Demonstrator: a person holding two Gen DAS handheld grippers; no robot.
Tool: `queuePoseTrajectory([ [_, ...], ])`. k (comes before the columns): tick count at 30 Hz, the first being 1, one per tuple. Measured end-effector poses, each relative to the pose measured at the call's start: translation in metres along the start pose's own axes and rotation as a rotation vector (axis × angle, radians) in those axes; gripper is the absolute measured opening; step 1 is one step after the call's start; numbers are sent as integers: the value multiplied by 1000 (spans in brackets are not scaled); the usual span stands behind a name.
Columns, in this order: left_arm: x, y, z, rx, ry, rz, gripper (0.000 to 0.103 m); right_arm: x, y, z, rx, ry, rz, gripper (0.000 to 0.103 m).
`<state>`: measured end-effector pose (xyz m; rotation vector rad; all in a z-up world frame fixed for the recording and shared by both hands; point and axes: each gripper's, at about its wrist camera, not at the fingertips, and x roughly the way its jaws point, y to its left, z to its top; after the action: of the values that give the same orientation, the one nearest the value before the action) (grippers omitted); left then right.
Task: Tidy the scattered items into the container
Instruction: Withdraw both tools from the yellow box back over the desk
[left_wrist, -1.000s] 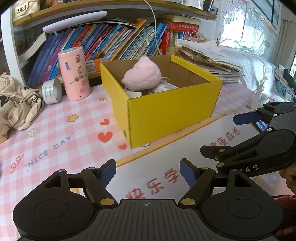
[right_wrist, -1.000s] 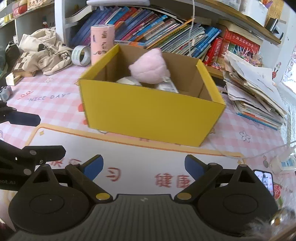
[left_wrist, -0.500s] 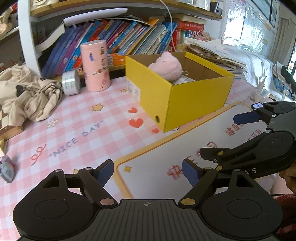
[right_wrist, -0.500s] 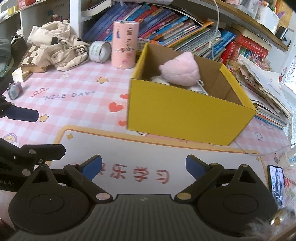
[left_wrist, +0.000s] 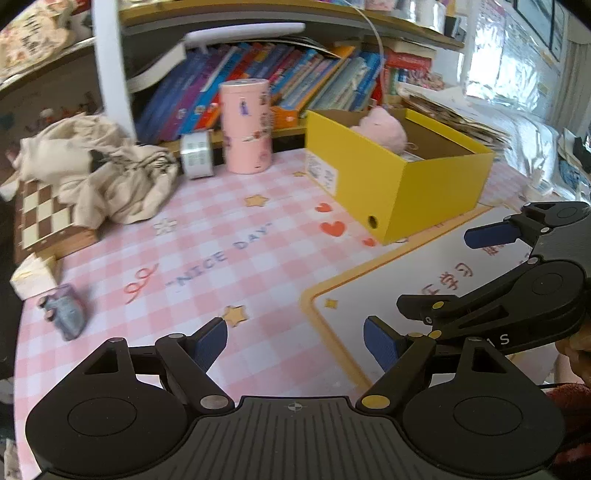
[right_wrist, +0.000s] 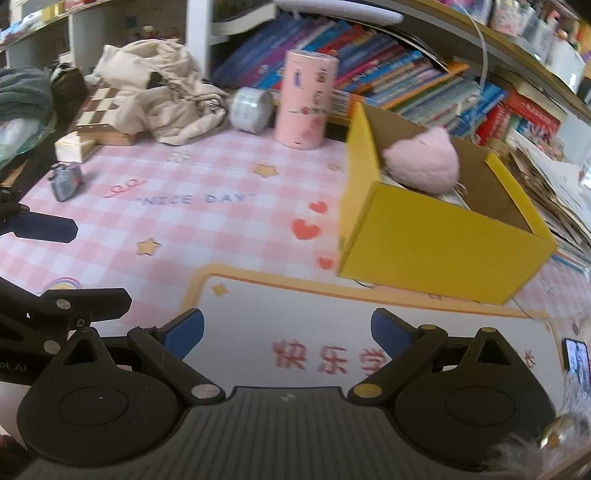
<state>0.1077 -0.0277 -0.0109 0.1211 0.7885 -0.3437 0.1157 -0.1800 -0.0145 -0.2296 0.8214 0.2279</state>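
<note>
A yellow cardboard box stands on the pink checked table mat and holds a pink plush toy and some white items. A small grey-purple object lies at the mat's left edge. A pink printed canister and a roll of tape stand by the bookshelf. My left gripper is open and empty above the mat. My right gripper is open and empty over the white writing mat, to the right of the left one.
A crumpled beige cloth lies on a chessboard box at the left. A shelf of books runs along the back. A paper stack lies right of the box. A phone lies at the right edge.
Both grippers have swung left and pulled back from the yellow box. The box now sits further right in both views, and the small grey-purple object has come into view. Both jaws stay open.
</note>
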Motion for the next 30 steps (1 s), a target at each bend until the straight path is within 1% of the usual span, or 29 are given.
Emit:
queuePoseTrajectory([
  [8, -21, 34, -14, -77, -26, 74, 84, 3, 38, 17, -87, -34, 53, 98],
  [13, -28, 51, -15, -126, -47, 117, 84, 6, 57, 27, -155, -53, 83, 98],
  [16, -31, 59, -14, -143, -70, 149, 84, 7, 61, 36, -172, -73, 100, 98],
  [20, -32, 73, -10, -197, -94, 187, 84, 9, 62, 49, -177, -96, 103, 98],
  [25, -27, 86, -10, -231, -92, 220, 84, 14, 63, 59, -184, -107, 104, 99],
  [30, -19, 100, -11, -264, -78, 243, 84, 24, 64, 64, -196, -89, 106, 99],
])
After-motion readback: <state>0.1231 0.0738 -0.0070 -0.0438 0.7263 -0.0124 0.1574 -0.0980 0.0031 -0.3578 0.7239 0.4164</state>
